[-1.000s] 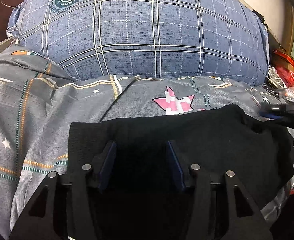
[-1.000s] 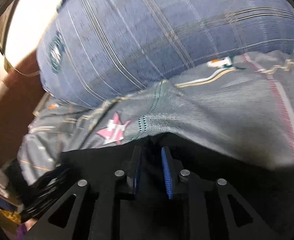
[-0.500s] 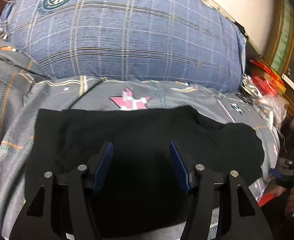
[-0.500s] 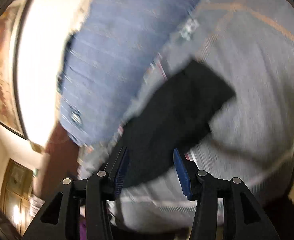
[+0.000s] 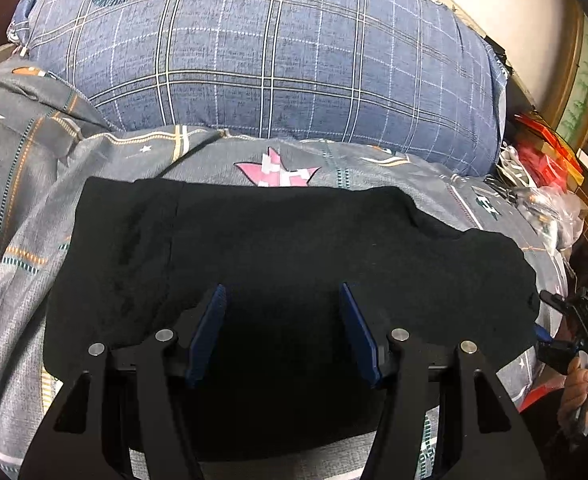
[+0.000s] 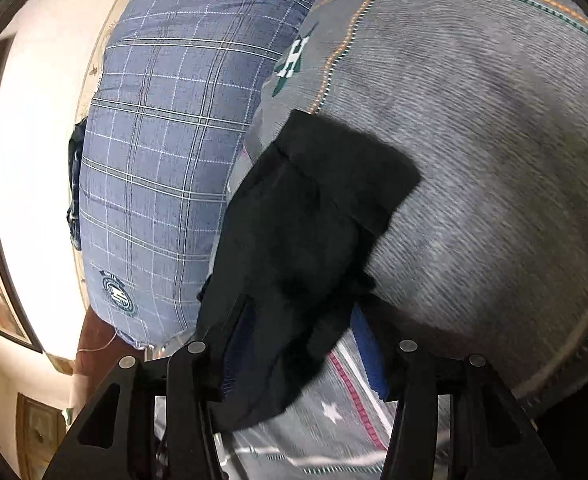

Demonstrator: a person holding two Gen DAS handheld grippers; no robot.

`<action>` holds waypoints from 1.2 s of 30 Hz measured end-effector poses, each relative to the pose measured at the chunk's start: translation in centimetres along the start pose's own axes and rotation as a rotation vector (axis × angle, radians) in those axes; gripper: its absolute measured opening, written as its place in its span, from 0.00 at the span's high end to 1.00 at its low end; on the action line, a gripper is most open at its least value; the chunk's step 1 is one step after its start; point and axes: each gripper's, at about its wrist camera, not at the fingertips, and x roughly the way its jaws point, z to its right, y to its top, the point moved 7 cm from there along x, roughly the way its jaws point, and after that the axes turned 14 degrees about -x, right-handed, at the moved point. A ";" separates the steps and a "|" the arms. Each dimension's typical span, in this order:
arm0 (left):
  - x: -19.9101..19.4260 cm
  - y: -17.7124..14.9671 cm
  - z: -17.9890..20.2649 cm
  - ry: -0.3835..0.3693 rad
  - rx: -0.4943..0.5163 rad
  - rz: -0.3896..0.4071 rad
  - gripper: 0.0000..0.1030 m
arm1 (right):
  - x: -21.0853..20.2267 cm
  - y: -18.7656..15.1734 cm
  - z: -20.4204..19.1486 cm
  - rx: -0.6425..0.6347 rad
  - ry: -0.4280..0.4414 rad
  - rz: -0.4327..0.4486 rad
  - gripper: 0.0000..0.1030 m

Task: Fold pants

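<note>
The black pants (image 5: 285,248) lie folded into a flat, roughly rectangular bundle on the bed (image 5: 21,216), resting on its grey patterned cover just short of the large blue plaid pillow (image 5: 261,60) at the head end. A pink star print (image 5: 277,172) on the cover shows in the strip between the pants' far edge and the pillow. My left gripper (image 5: 281,328) hangs over the near half of the bundle with its jaws spread wide; nothing lies between the blue pads (image 5: 207,332), and I cannot tell from this view whether they touch the cloth beneath. My right gripper (image 6: 300,344) looks along the bundle from its right end, jaws likewise wide. The dark fabric fills much of the gap between those pads in the right wrist view, but the pads are not closed on it. In that view the pants (image 6: 306,232) run away toward the pillow (image 6: 165,160), with one upper layer showing a squared corner on the side away from the pillow. In the left wrist view the right gripper's housing and my right hand (image 5: 578,392) appear at the right edge of the bed. Assorted clutter (image 5: 542,168), red and clear plastic among it, sits past the right-hand corner of the bed near the pillow.
</note>
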 end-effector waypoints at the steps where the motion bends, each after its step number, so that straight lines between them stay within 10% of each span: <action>1: 0.1 -0.1 0.0 0.005 0.005 -0.003 0.44 | 0.4 0.1 -0.1 0.002 0.003 0.009 0.51; 4: 0.3 -0.2 -0.1 0.016 0.013 -0.004 0.44 | 0.2 1.0 0.6 -0.004 -0.024 0.053 0.86; 11: 1.0 -0.5 -1.1 0.070 0.038 -0.008 0.44 | -2.9 3.0 1.7 -0.039 -0.120 0.178 1.00; 14: 1.2 -0.6 -0.9 0.093 0.067 0.000 0.44 | -6.1 4.9 3.0 -0.012 -0.159 0.297 1.00; 26: 1.4 -0.4 -1.0 0.095 0.063 -0.004 0.44 | -1.2 0.5 -1.4 -0.242 -0.143 -0.060 0.94; 36: 1.4 -0.3 -1.0 0.088 0.053 -0.014 0.43 | 0.4 0.6 -1.5 -0.176 -0.145 -0.064 0.85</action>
